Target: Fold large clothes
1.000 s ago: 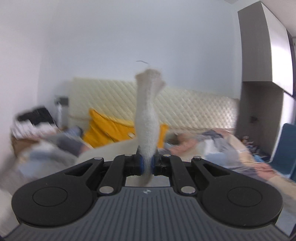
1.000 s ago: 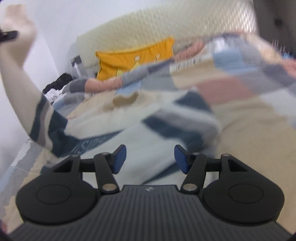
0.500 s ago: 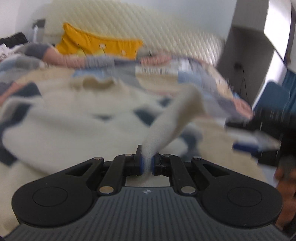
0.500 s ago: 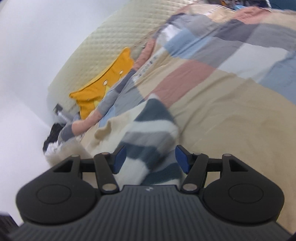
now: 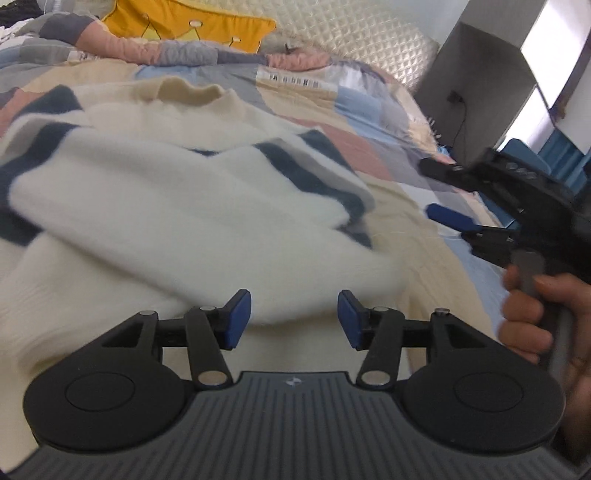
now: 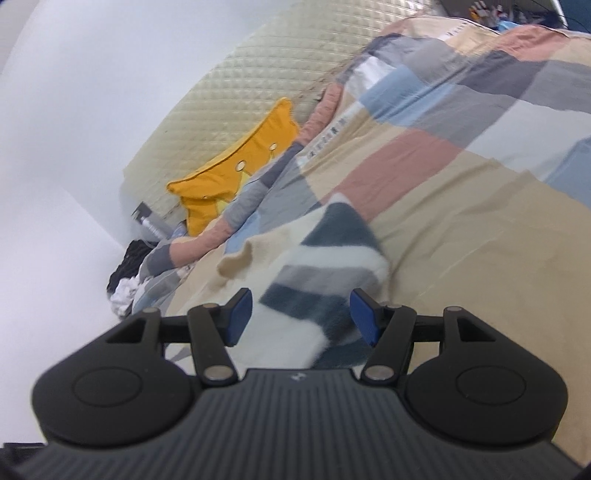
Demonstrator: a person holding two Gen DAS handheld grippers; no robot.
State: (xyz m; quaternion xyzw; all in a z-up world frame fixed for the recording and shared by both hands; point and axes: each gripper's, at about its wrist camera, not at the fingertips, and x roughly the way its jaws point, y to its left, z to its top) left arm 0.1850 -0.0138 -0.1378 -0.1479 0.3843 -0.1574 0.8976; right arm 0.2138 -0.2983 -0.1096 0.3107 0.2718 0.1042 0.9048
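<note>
Left hand-held gripper (image 5: 294,319) is opening, empty, above one striped sweater (image 5: 177,206) on the bed (image 5: 424,236); right hand-held gripper (image 5: 439,192) at 3 o'clock is half open, empty; one yellow pillow (image 5: 184,22) at 11.

Tongs (image 6: 301,317) parted over striped sweater (image 6: 325,258), patchwork bedspread (image 6: 461,192), yellow pillow (image 6: 236,181)

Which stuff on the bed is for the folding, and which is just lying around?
For folding: striped sweater, left gripper (jaws opening, gripping nothing), right gripper.

Just lying around: yellow pillow, patchwork quilt, clothes pile.
</note>
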